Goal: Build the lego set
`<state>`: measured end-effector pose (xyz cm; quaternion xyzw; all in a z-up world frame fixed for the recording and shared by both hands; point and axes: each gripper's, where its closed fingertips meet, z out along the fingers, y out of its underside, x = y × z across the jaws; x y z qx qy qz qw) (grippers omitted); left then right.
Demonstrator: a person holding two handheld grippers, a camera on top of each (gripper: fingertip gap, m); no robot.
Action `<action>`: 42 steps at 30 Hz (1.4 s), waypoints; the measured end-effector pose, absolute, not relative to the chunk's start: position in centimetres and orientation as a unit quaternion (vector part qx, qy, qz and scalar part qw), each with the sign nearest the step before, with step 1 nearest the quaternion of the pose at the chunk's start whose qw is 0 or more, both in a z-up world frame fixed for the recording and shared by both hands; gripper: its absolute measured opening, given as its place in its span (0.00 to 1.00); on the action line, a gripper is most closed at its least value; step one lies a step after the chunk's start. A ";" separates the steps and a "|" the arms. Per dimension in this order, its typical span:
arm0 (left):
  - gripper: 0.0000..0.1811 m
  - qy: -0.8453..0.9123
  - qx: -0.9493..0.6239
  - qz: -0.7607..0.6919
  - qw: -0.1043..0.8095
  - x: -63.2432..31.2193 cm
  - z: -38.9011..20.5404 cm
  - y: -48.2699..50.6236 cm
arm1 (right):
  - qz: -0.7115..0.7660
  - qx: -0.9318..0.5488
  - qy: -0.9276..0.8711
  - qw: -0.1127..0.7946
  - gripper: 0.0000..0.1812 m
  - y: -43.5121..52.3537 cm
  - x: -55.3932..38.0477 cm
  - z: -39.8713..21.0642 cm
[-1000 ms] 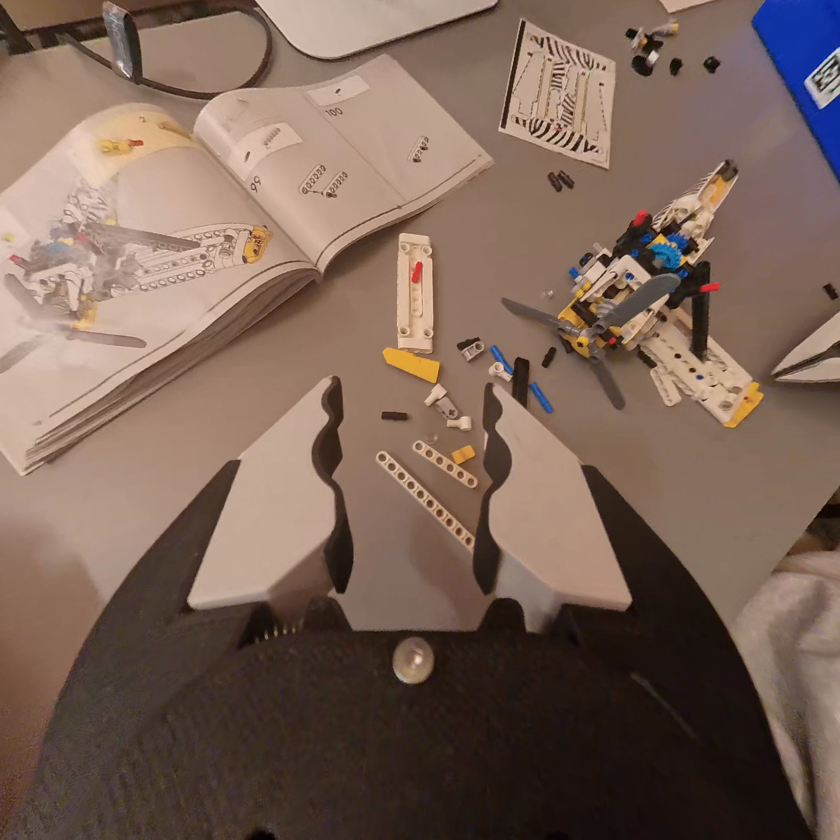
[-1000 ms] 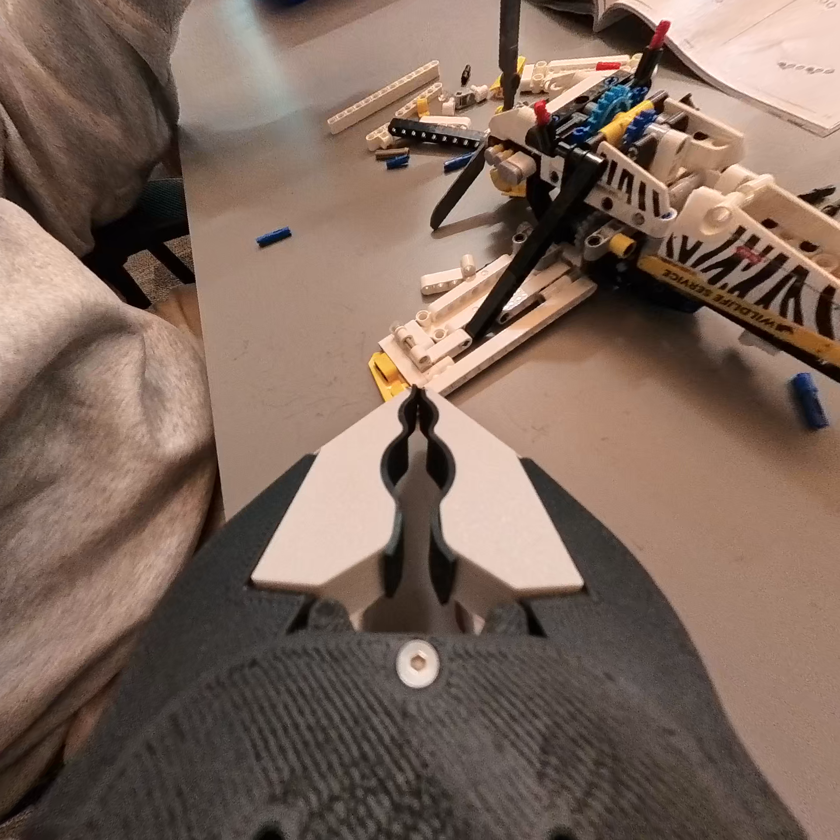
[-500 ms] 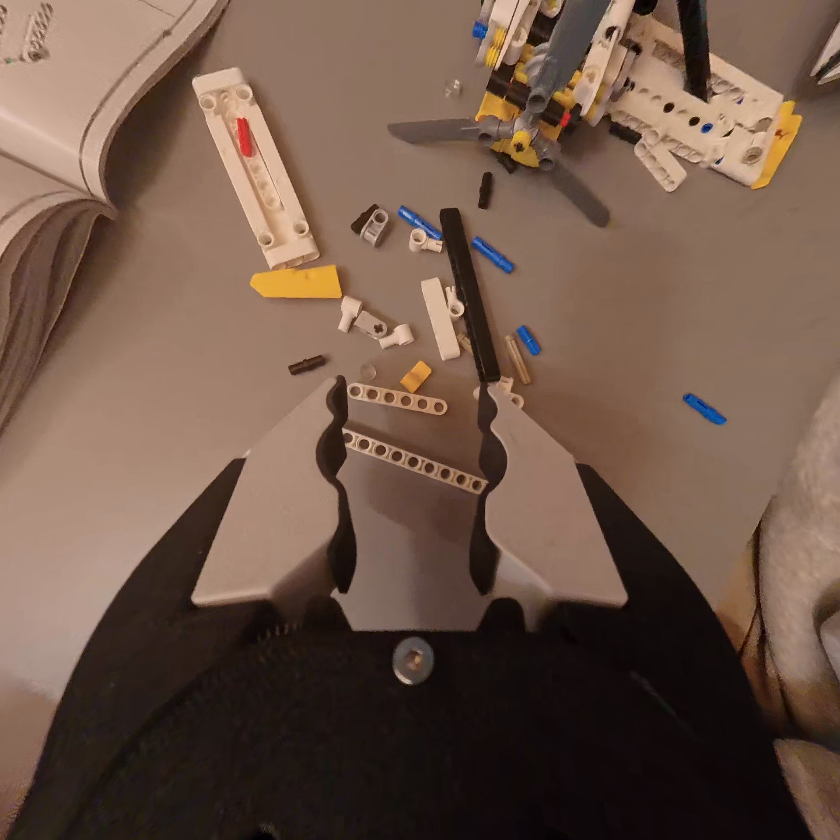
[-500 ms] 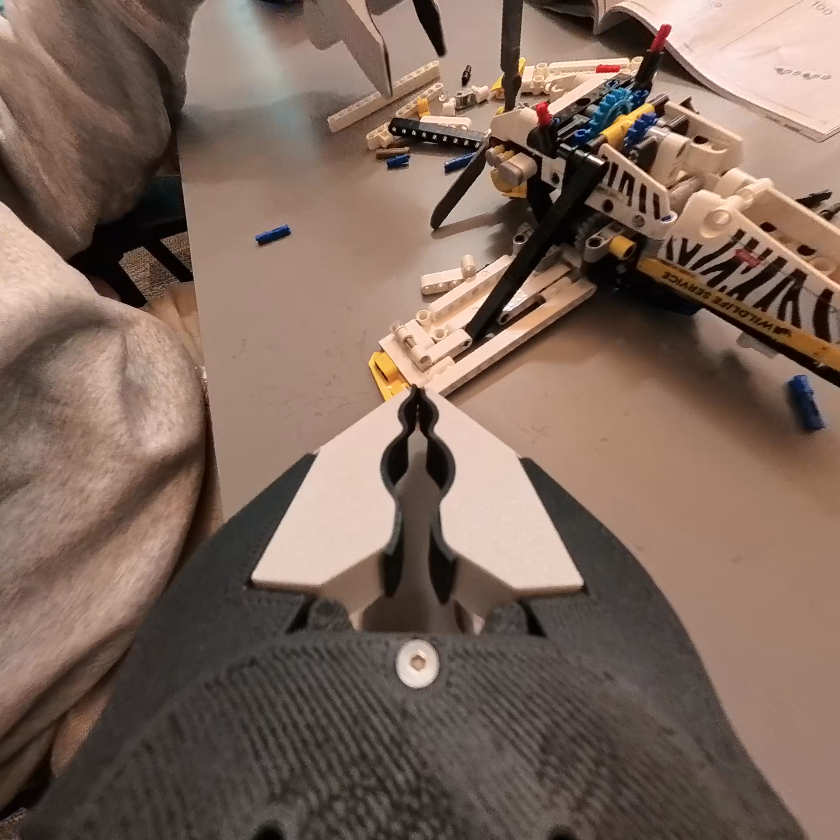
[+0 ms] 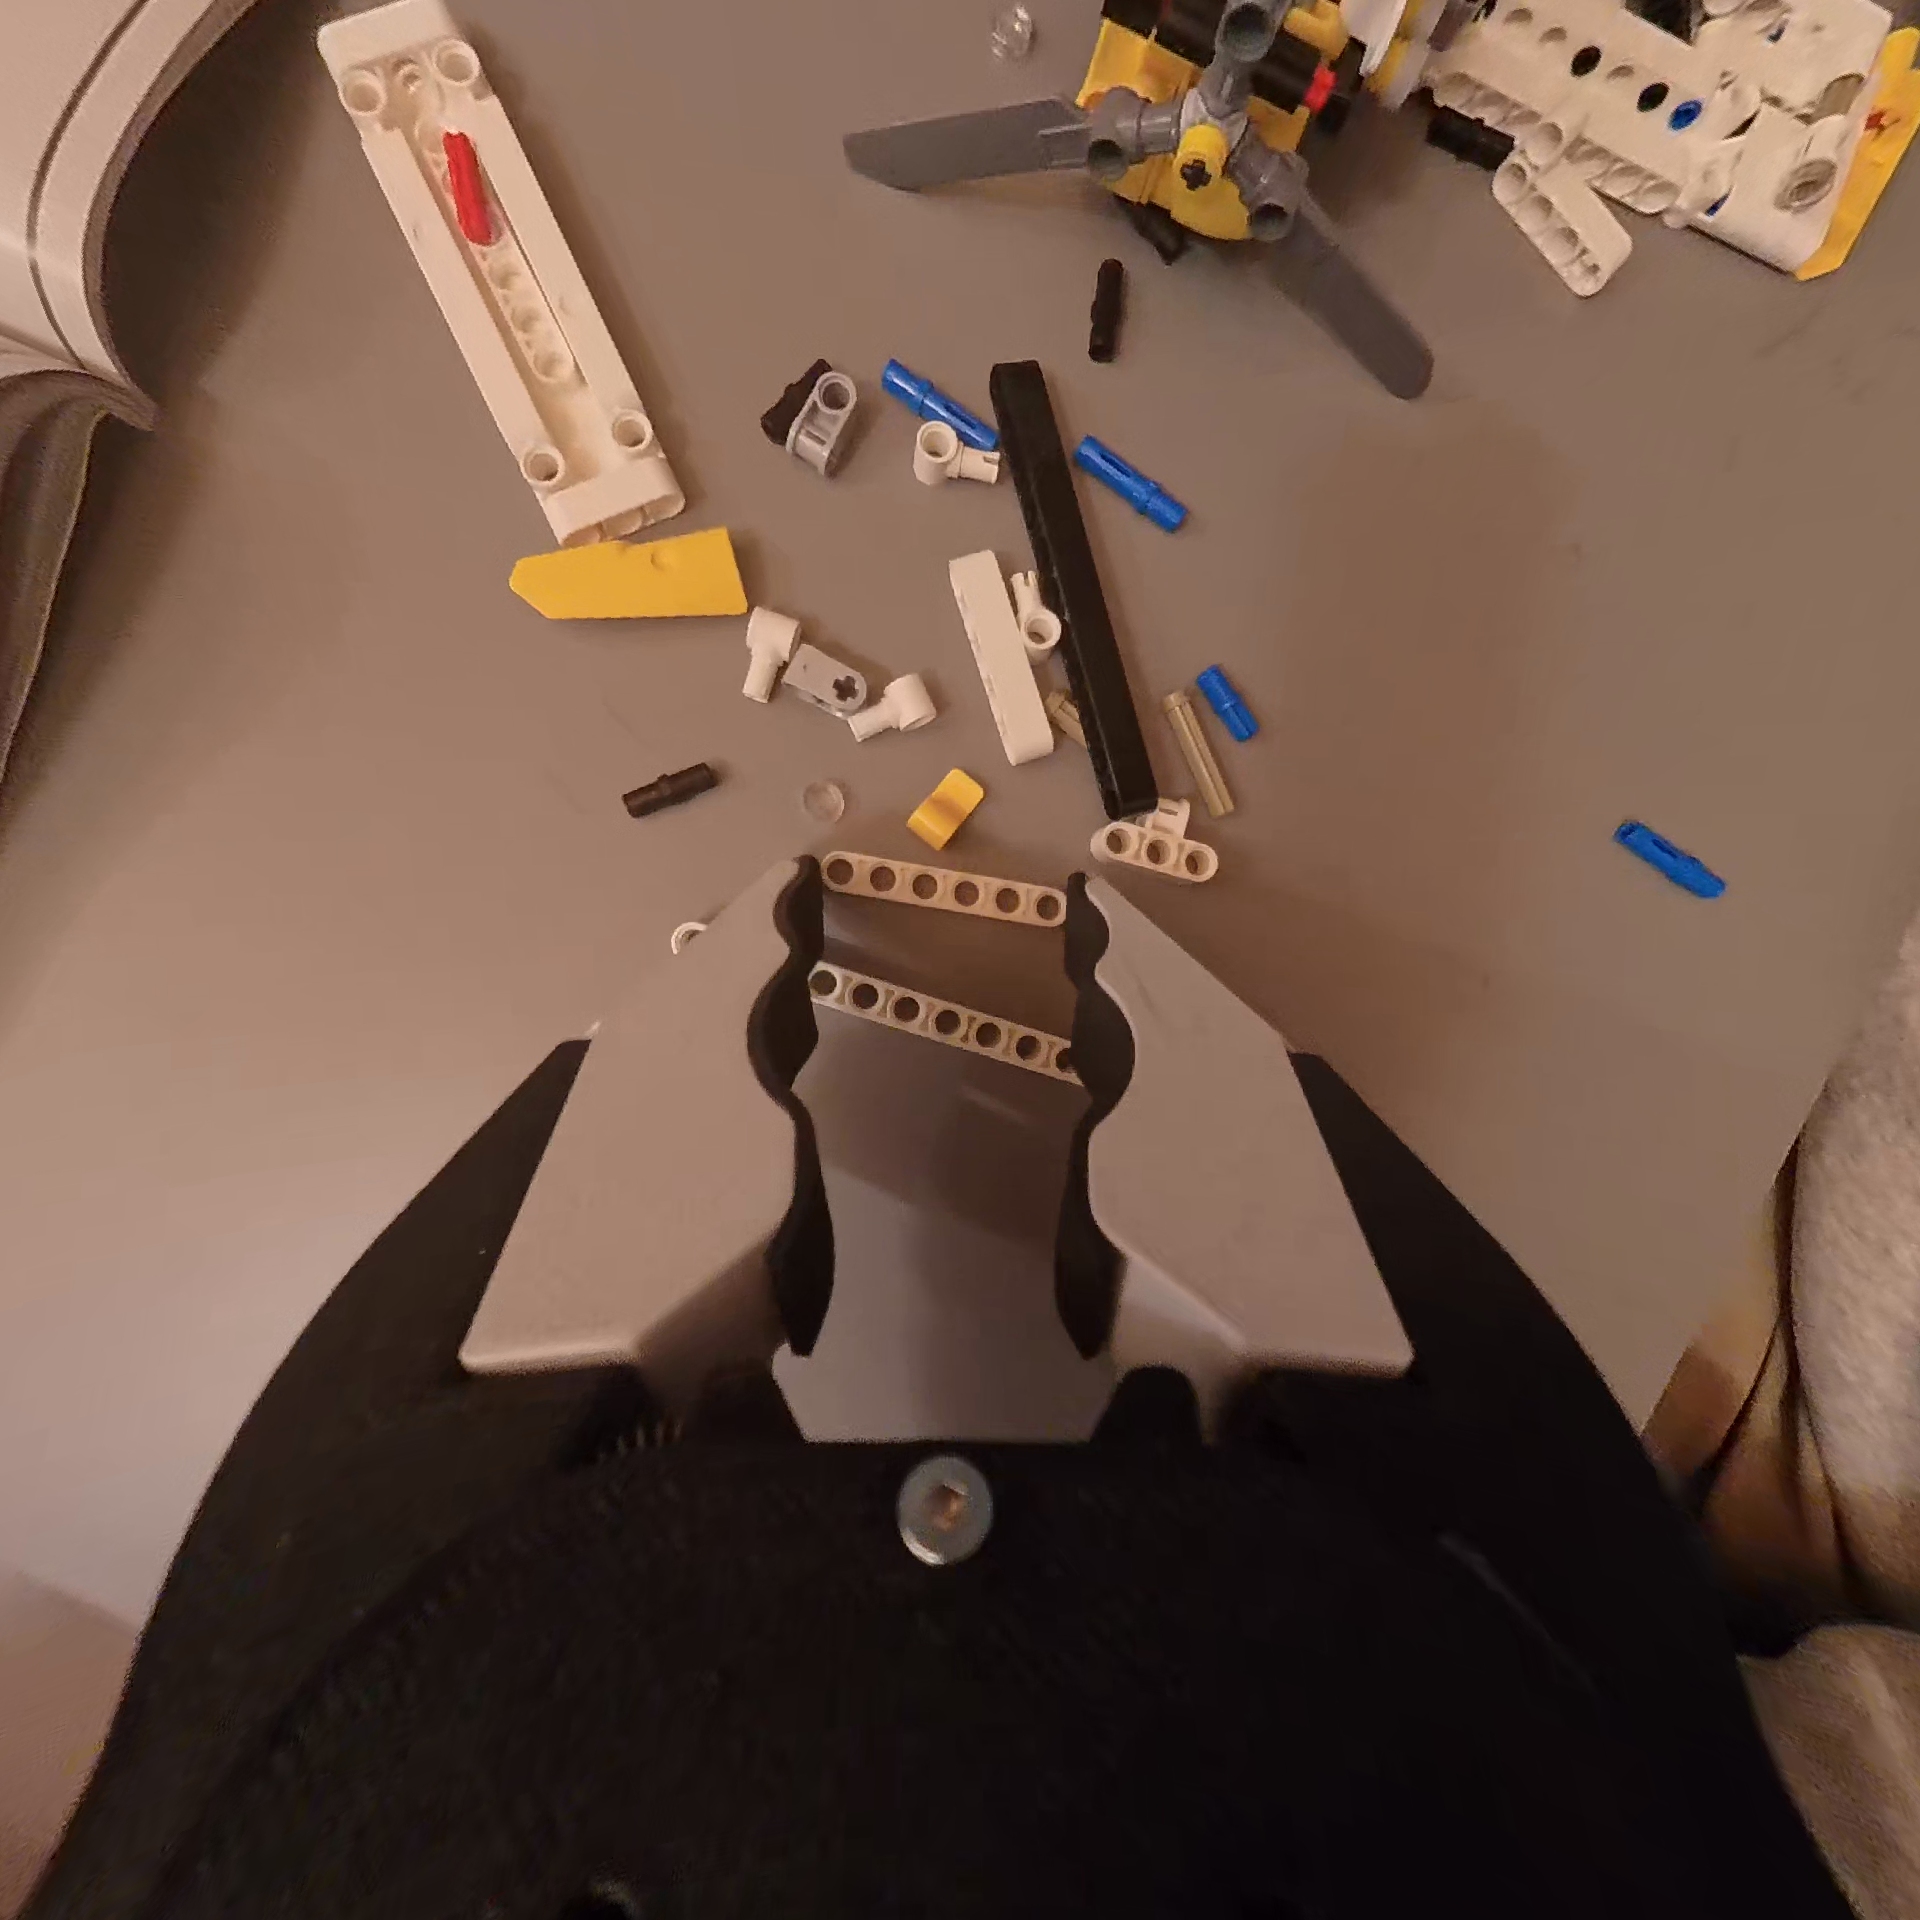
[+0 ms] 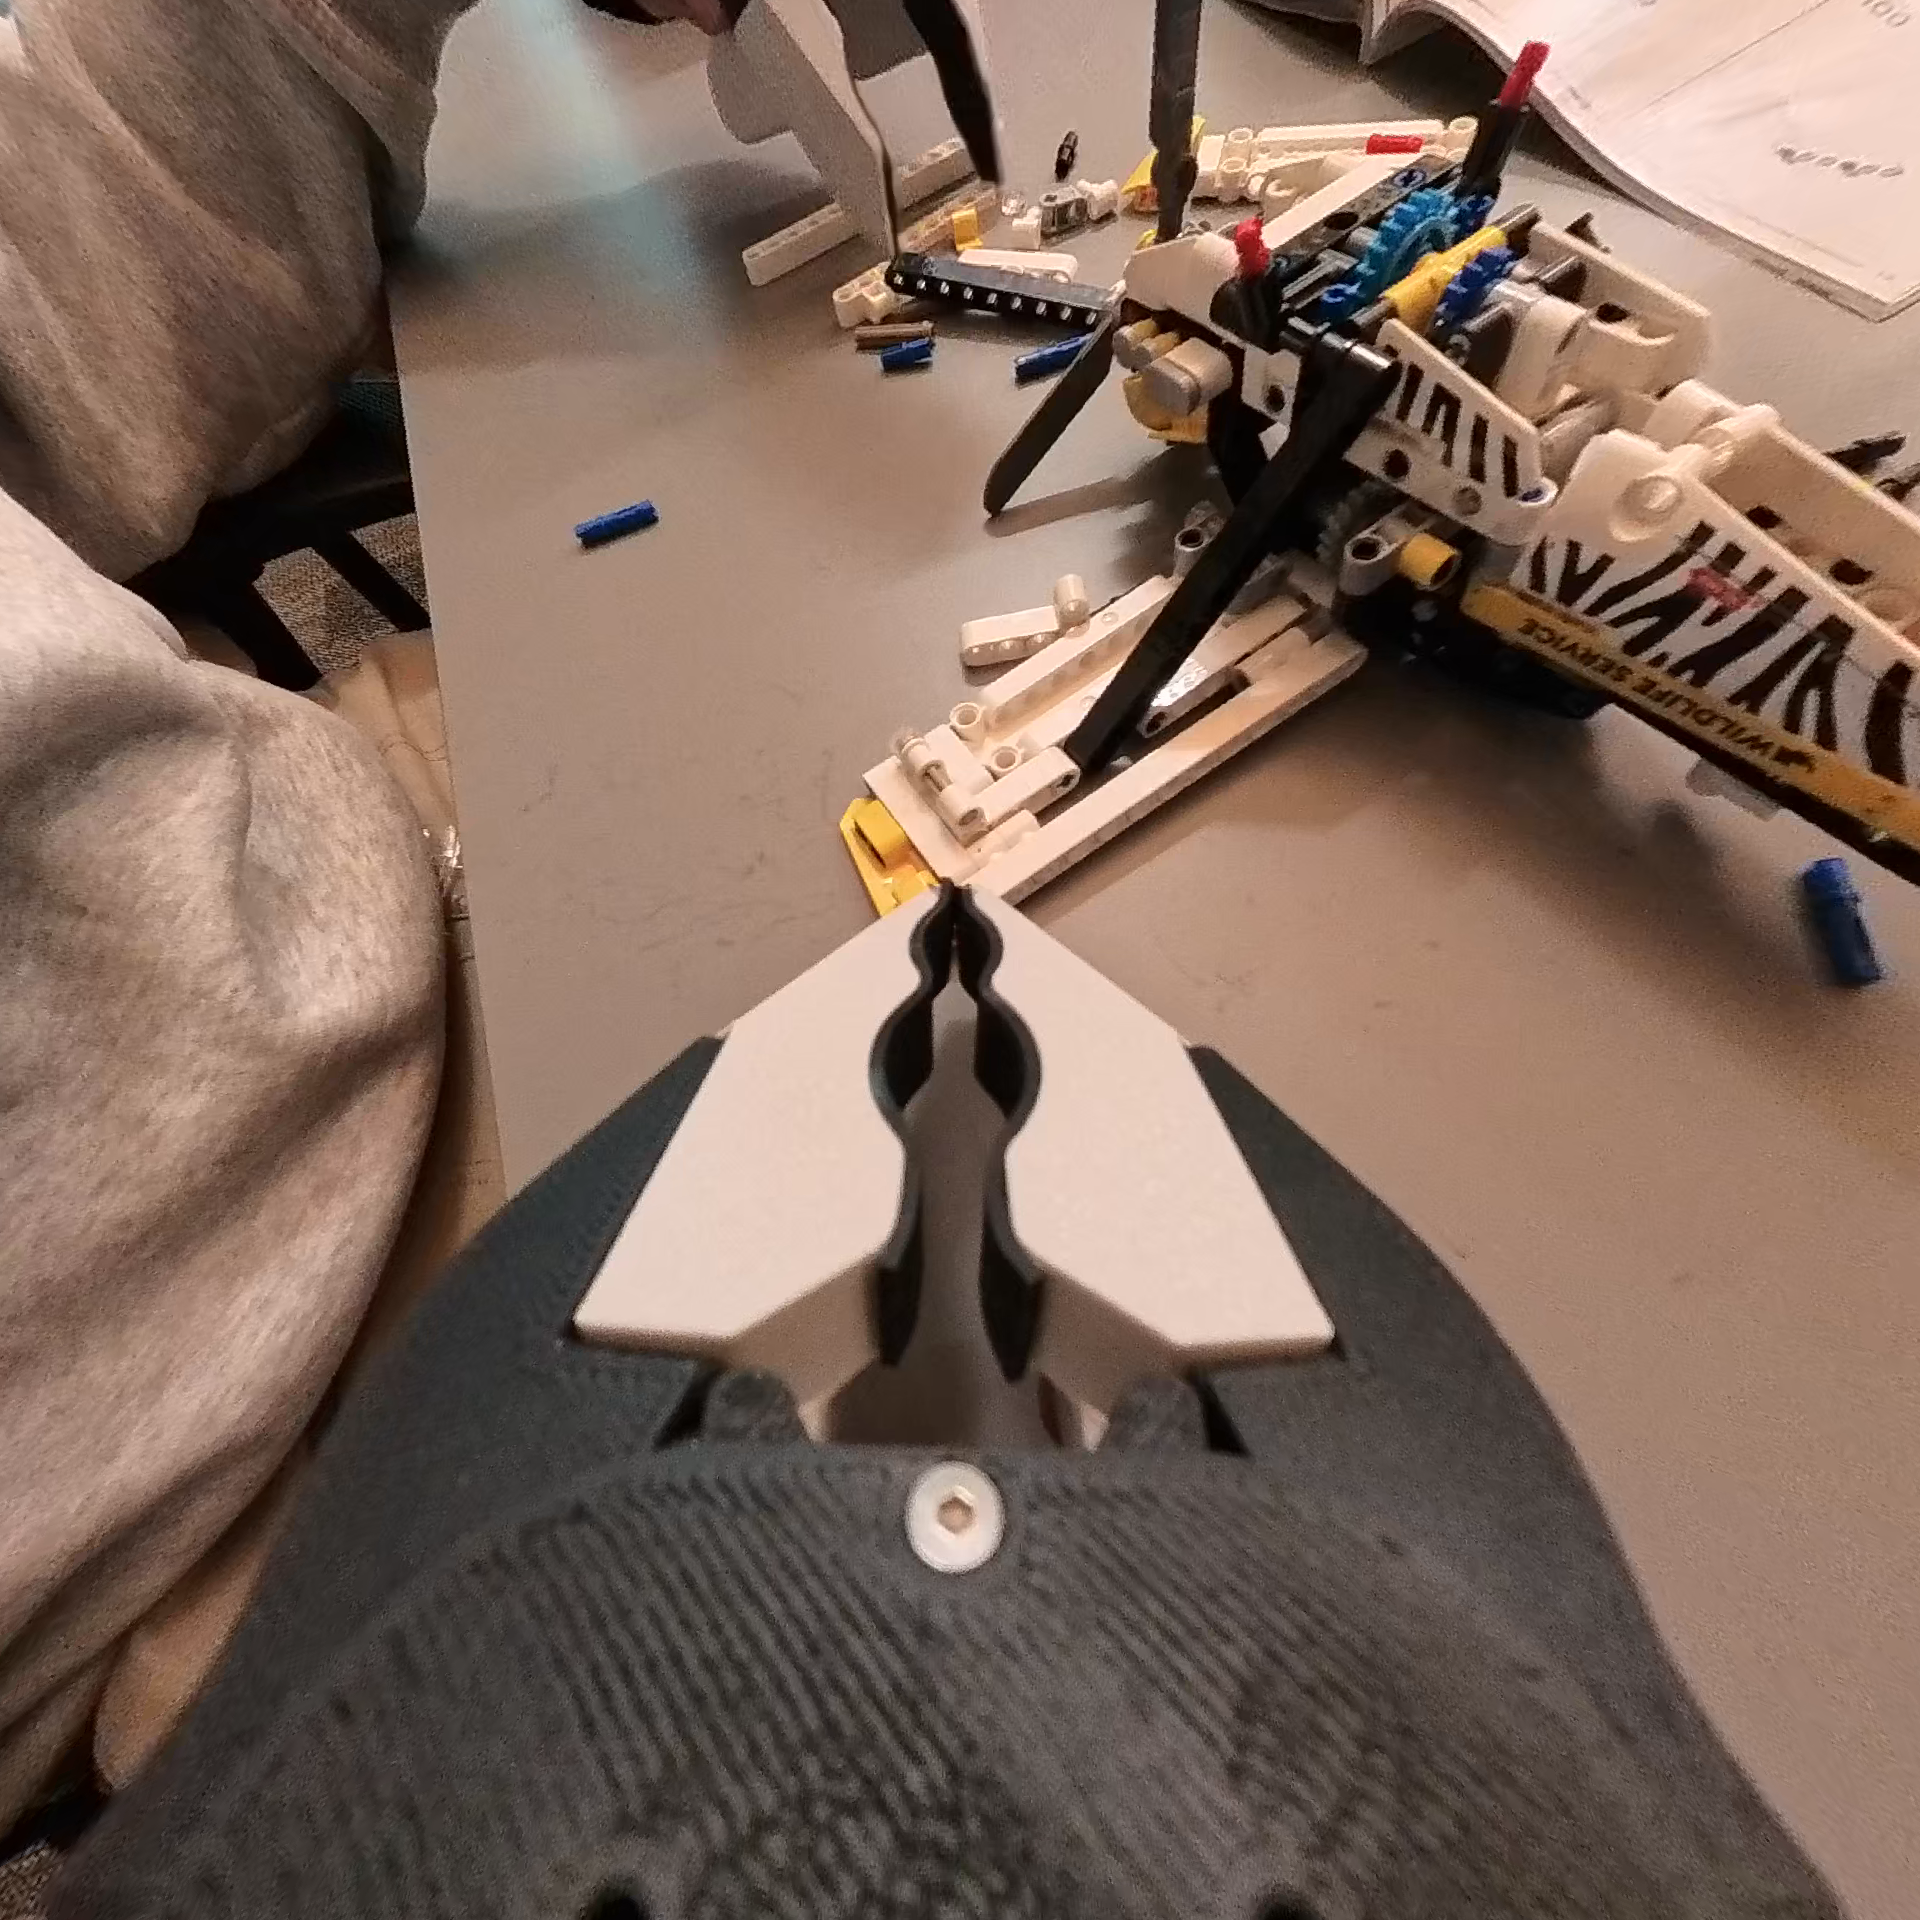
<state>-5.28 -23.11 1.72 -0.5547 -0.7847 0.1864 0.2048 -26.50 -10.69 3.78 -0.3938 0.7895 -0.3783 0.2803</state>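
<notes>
My left gripper (image 5: 940, 883) is open and low over the grey table, its tips astride two white holed beams: a short one (image 5: 940, 886) at the tips and a long one (image 5: 940, 1023) between the fingers. Loose parts lie just ahead: a black beam (image 5: 1070, 582), a yellow wedge (image 5: 629, 589), a small yellow piece (image 5: 943, 807), blue pins (image 5: 1127, 483). The part-built plane (image 6: 1455, 395) with zebra stripes, propeller (image 5: 1195, 166) and white wing (image 6: 1101, 769) lies ahead of my right gripper (image 6: 954, 896), which is shut and empty near the yellow wing tip (image 6: 883, 847).
A white panel with a red axle (image 5: 499, 281) lies at the upper left. The instruction booklet (image 6: 1714, 135) lies beyond the plane. A grey-sleeved arm (image 6: 156, 935) and the table's edge are at the left of the right wrist view. The left gripper shows far off (image 6: 831, 94). One gripper's finger ends stand about 25 centimeters off the other's. The part-built plane (image 6: 1455, 395) lies around 11 centimeters away from my right fingertips.
My left gripper has moved forward and down toward the loose parts, and now straddles the two white holed beams. Its jaws have narrowed a little. The right gripper has stayed put.
</notes>
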 end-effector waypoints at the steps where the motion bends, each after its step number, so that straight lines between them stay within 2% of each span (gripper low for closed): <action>1: 0.25 -0.784 -0.556 0.187 0.203 -5.2 1.8 -23.1 | -0.378 -0.394 0.790 0.280 0.00 -10.7 -26.5 3.8; 11: 0.25 -0.691 -0.621 0.238 0.283 -10.6 6.5 -18.6 | -0.376 -0.395 0.791 0.278 0.00 -10.7 -26.5 3.7; 17: 0.24 -0.618 -0.688 0.168 0.340 -15.5 5.0 -12.1 | -0.376 -0.395 0.791 0.277 0.00 -10.7 -26.5 3.6; 21: 0.24 -0.606 -0.713 0.159 0.315 -17.3 2.9 -10.9 | -0.376 -0.396 0.790 0.278 0.00 -10.7 -26.5 3.7; 23: 0.19 -0.606 -0.711 0.154 0.321 -17.7 2.6 -10.5 | -0.377 -0.396 0.790 0.278 0.00 -10.7 -26.5 3.7; 34: 0.22 -0.646 -0.676 0.202 0.291 -15.0 4.6 -14.5 | -0.379 -0.396 0.788 0.280 0.00 -10.6 -26.4 3.8; 36: 0.22 -0.653 -0.654 0.215 0.314 -14.4 6.0 -15.2 | -0.379 -0.396 0.788 0.280 0.00 -10.6 -26.4 3.8; 39: 0.22 -0.645 -0.643 0.191 0.367 -14.9 6.8 -13.8 | -0.377 -0.397 0.789 0.279 0.00 -10.6 -26.4 3.7; 42: 0.23 -0.636 -0.679 0.144 0.336 -15.5 4.5 -11.6 | -0.373 -0.396 0.792 0.279 0.00 -10.7 -26.4 3.6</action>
